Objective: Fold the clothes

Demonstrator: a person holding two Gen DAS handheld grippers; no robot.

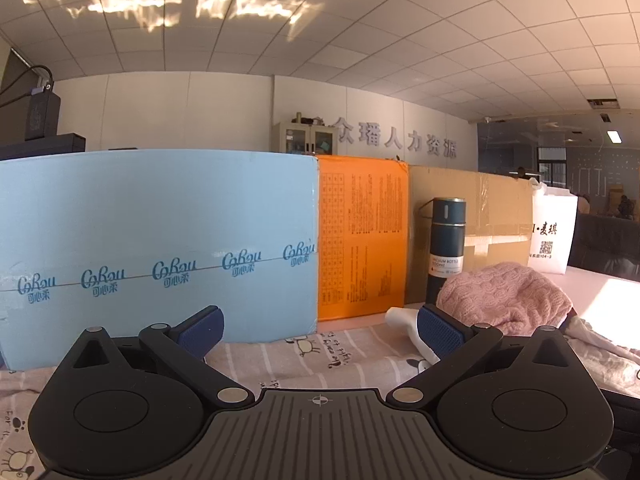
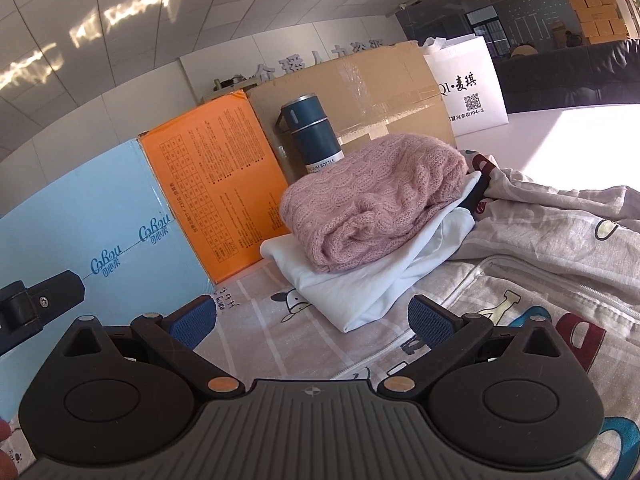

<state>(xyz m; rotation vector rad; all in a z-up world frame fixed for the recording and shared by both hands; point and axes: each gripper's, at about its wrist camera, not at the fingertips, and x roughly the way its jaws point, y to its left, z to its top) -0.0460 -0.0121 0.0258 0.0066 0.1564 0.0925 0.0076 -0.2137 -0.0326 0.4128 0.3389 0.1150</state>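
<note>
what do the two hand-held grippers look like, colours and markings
The left hand-held gripper and right hand-held gripper match: black bodies with ribbed grey centre plates bearing a small crosshair mark, round black discs either side, silver and copper-toned pivot pins, and blue textured finger pads.

So the knit sweater [image 2: 372,200] sits on a folded shirt [image 2: 360,284], bottle [image 2: 314,136] right behind them. Three boxes [image 2: 224,184] line the back, a bag [image 2: 468,84] at their right end. Zip-up garment [image 2: 540,280] lies right of the pile.
</note>
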